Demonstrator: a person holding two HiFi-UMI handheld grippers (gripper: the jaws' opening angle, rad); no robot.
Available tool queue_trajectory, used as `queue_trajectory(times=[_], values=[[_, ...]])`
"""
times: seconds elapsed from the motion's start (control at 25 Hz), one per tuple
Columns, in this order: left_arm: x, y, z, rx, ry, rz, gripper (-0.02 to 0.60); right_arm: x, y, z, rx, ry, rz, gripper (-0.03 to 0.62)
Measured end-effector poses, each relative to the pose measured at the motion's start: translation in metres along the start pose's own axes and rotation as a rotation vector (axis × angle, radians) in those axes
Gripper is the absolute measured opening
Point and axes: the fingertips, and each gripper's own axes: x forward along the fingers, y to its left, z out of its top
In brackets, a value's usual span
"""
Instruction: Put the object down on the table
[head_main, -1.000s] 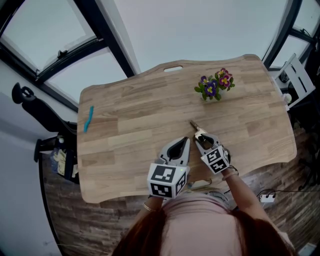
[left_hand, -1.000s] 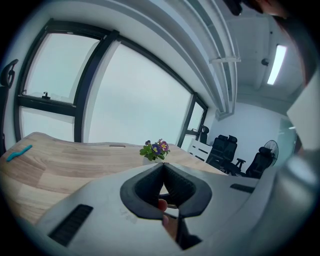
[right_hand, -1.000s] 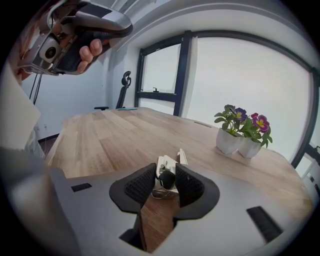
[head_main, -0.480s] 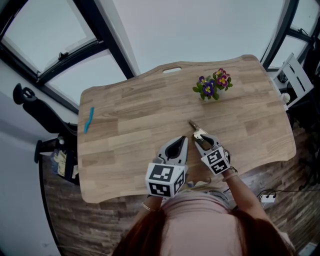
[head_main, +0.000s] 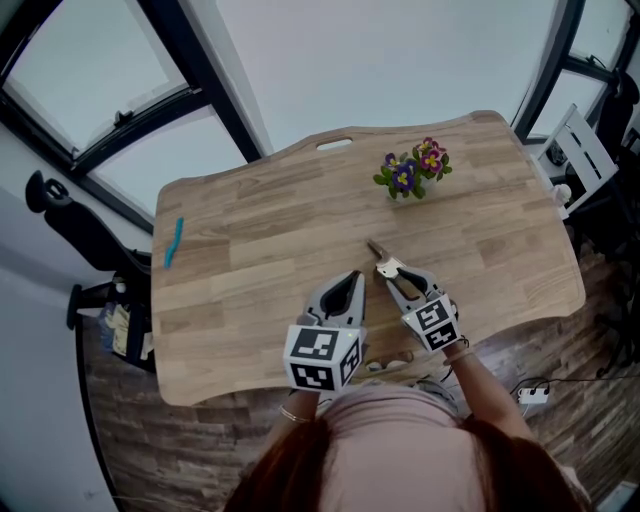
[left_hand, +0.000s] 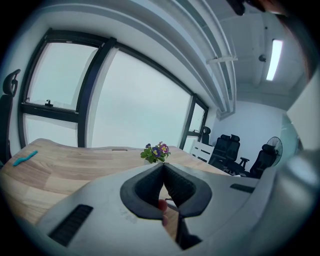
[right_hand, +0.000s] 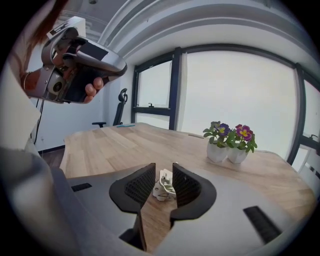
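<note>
A small white and metal object (head_main: 384, 264) with a thin brown end sits between the jaws of my right gripper (head_main: 388, 272), which is shut on it low over the wooden table (head_main: 280, 220), near the front edge. In the right gripper view the object (right_hand: 164, 185) fills the gap of that gripper (right_hand: 164, 167); whether it touches the wood is unclear. My left gripper (head_main: 352, 278) hovers just to the left, its jaws shut tip to tip with nothing held. The left gripper view shows the tips of this gripper (left_hand: 163, 166) meeting.
Two white pots of purple and pink flowers (head_main: 410, 172) stand at the back right of the table. A teal strip (head_main: 173, 241) lies near the left edge. A black chair (head_main: 70, 225) stands left of the table, a white stand (head_main: 585, 150) to the right.
The head camera has shifted slightly, so the table sits a little higher and further left in the picture. Both grippers keep their places, and the right one still holds the object.
</note>
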Motion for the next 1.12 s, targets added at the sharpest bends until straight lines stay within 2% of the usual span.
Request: queue_trajectory(times=[0.32, 0.68, 0.92, 1.12], values=[[-0.005, -0.012, 0.002, 0.03, 0.002, 0.037, 0.002, -0.027, -0.006, 0.021, 0.037, -0.067, 0.001, 0.057], [-0.01, -0.019, 0.013, 0.031, -0.036, 0.077, 0.002, -0.057, -0.02, 0.04, 0.063, -0.107, -0.012, 0.032], [-0.015, -0.026, 0.017, 0.045, -0.048, 0.105, 0.002, -0.08, -0.034, 0.049, 0.155, -0.144, -0.053, 0.014], [-0.018, -0.034, 0.016, 0.046, -0.052, 0.129, 0.002, -0.103, -0.044, 0.058, 0.163, -0.191, -0.088, 0.012]])
